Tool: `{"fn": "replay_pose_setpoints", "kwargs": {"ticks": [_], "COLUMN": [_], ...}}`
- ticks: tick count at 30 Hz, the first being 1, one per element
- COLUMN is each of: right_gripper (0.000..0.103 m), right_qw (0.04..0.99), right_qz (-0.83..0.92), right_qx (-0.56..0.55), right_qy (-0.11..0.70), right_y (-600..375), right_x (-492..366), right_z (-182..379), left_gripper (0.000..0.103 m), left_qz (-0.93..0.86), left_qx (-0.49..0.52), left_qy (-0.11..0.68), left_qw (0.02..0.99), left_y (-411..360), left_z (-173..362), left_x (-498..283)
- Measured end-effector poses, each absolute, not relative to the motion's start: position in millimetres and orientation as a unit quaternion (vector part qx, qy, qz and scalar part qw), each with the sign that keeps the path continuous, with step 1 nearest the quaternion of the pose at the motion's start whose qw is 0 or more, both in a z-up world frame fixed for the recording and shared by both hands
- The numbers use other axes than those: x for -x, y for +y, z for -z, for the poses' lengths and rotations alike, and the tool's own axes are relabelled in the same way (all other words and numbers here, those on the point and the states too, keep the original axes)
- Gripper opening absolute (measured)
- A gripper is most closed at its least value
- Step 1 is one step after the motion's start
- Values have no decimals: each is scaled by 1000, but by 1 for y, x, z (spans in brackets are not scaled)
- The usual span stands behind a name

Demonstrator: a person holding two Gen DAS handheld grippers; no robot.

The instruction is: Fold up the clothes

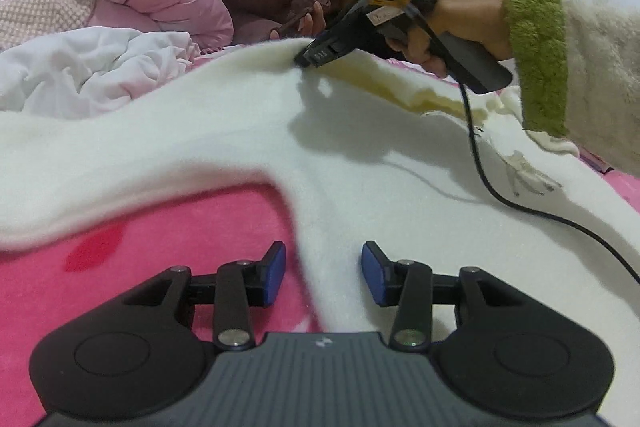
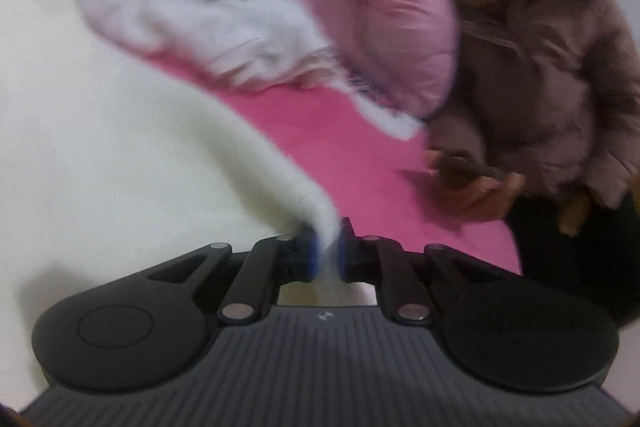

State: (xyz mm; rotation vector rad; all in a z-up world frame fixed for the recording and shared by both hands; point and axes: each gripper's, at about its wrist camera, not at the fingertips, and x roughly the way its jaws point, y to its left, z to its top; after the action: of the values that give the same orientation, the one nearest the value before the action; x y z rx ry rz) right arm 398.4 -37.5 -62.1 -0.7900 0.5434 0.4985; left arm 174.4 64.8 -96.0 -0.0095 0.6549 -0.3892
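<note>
A fluffy white garment point(image 1: 224, 147) lies spread on the pink bed point(image 1: 140, 267). Its long side runs from the lower left of the frame up to the upper right. The right gripper point(image 2: 327, 251) has its jaws closed on a corner of it. The left gripper point(image 1: 324, 275) has its jaws open over an edge, maybe not touching. A crumpled white cloth point(image 1: 80, 71) sits at upper left.
</note>
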Motion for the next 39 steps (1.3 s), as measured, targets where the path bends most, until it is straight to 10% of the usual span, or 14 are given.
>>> {"fn": "replay_pose_setpoints", "kwargs": {"ticks": [12,20,39], "right_gripper": [12,80,83], "right_qw": [856,858,948], "right_qz": [-225,-232,-54], "right_qx": [371,329,86], "right_qy": [281,318,302], "right_y": [-31,-51,-337], "right_x": [-424,-414,-139], "right_z": [103,39,-88], "left_gripper": [44,44,54], "left_qz": [191,199,171], "left_qx": [6,25,69], "left_qy": [318,321,269], "left_qw": [928,925,945], "left_y": [66,72,86], "left_z": [96,96,55], "left_x": [-176,-180,-168]}}
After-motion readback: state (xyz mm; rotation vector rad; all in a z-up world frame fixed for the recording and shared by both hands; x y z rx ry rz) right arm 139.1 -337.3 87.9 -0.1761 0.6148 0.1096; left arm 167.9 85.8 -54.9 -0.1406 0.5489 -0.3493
